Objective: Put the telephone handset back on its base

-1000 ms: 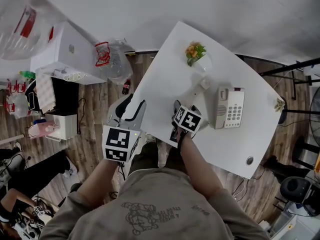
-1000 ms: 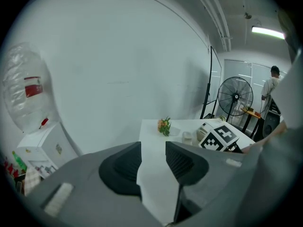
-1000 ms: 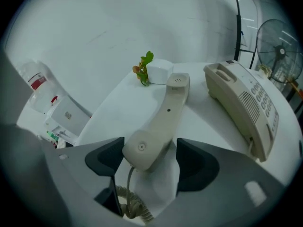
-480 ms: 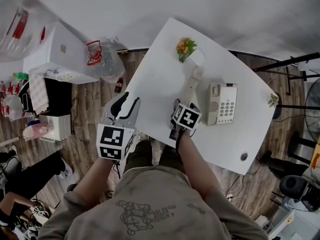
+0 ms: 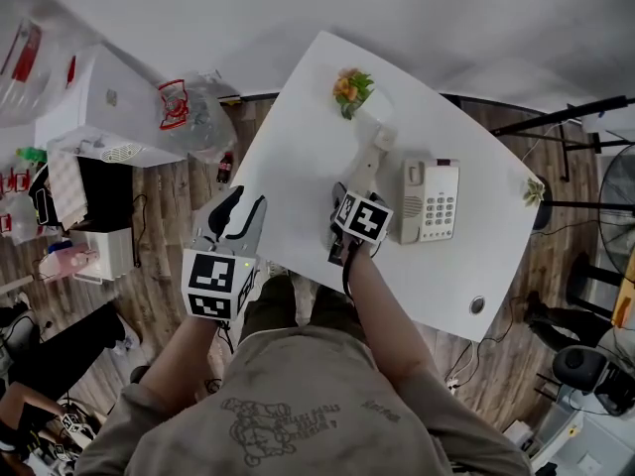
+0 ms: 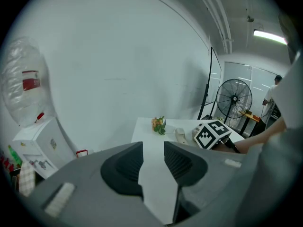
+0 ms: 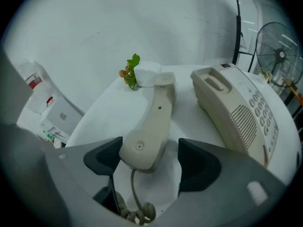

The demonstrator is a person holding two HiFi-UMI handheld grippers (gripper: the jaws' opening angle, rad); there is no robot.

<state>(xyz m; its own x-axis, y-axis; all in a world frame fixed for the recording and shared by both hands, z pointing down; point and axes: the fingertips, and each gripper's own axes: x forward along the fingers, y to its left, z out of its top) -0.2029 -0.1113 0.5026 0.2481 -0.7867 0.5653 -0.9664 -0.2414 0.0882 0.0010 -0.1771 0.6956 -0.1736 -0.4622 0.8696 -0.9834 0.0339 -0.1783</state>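
Nothing seated yet: my right gripper [image 7: 151, 161], jaws just widening, straddles the handset [image 7: 155, 119] (unpinched); base [image 7: 236, 110] at two o'clock.

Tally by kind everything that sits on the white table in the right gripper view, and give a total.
Telephone handset: 1
Telephone base: 1
Coiled cord: 1
Potted flower plant: 1
Total: 4
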